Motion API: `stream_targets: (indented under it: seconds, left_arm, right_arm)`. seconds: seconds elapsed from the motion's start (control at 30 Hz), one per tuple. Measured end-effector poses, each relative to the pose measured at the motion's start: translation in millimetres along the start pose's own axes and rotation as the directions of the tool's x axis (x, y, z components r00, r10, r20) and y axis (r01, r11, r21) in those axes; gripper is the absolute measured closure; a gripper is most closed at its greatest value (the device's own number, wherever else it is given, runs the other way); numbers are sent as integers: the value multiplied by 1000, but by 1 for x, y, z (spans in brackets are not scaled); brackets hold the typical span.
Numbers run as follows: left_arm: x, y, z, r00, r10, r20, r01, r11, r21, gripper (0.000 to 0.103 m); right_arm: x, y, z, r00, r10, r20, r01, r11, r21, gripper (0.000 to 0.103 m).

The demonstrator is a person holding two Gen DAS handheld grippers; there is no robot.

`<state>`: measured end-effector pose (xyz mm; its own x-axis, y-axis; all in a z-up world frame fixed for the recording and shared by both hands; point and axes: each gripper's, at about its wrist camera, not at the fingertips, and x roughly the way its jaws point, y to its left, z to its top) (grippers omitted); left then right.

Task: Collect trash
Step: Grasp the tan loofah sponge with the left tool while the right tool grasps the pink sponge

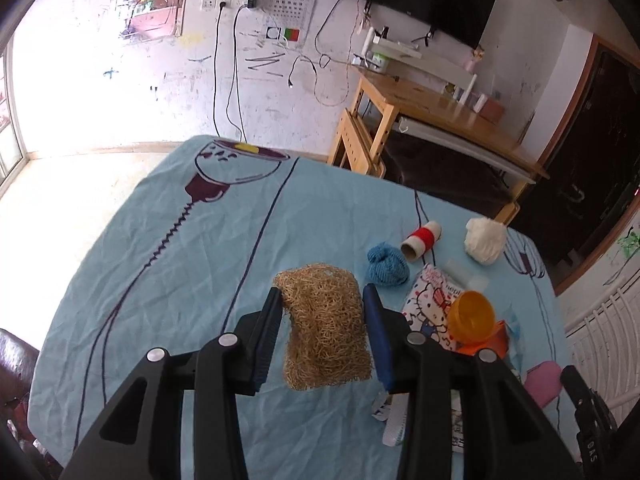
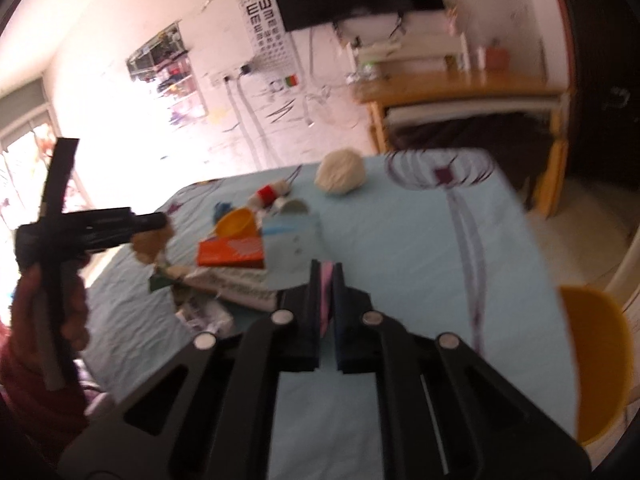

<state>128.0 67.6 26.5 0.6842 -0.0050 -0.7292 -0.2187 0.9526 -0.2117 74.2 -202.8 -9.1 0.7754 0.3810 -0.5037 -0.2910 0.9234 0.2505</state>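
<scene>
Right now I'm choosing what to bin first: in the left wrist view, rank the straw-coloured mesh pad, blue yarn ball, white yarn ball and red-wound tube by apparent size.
1. Mesh pad, though nearest the camera.
2. Blue yarn ball and white yarn ball: too alike to rank.
3. Red-wound tube.

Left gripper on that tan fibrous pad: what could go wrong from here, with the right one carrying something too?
1. The left gripper holds the tan fibrous pad only by its side edges, with most of it hanging free; it could sag or slip out.
2. The right gripper pinches a thin pink piece; such a narrow grip may let it slide out in transit.
3. The right wrist view is motion-blurred, so aiming at the yellow bin is uncertain.
</scene>
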Motion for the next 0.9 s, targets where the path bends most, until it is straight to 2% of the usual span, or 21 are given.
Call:
stream_targets:
  seconds: [0.37, 0.5, 0.67, 0.7, 0.73, 0.8, 0.9]
  left_arm:
    - [-31, -26, 3, 996, -60, 63, 57, 997, 57, 66]
    - [-37, -39, 1, 995, -74, 71, 68, 994, 84, 66]
    - [-34, -39, 0, 996, -74, 58, 69, 994, 83, 66]
    - [-32, -38, 0, 996, -75, 55, 70, 994, 81, 66]
    - [-31, -37, 0, 996, -77, 47, 73, 994, 78, 66]
    - [-29, -35, 0, 996, -80, 40, 77, 994, 74, 66]
    - [-28, -34, 0, 996, -79, 39, 76, 994, 73, 66]
  right_arm:
    - [-11, -22, 8, 998, -39, 41, 38, 999, 32, 98]
    - [-1, -36, 8, 999, 26, -31, -23, 995, 96, 98]
    - [13, -31, 4, 993, 63, -104, -54, 995, 87, 97]
    - [16, -27, 2, 991, 55, -118, -47, 996, 70, 88]
    - [20, -22, 0, 990, 39, -132, -32, 998, 51, 64]
    - [25, -15, -5, 989, 21, -149, -17, 999, 28, 31]
    - [30, -5, -9, 986, 4, -165, -7, 1000, -18, 31]
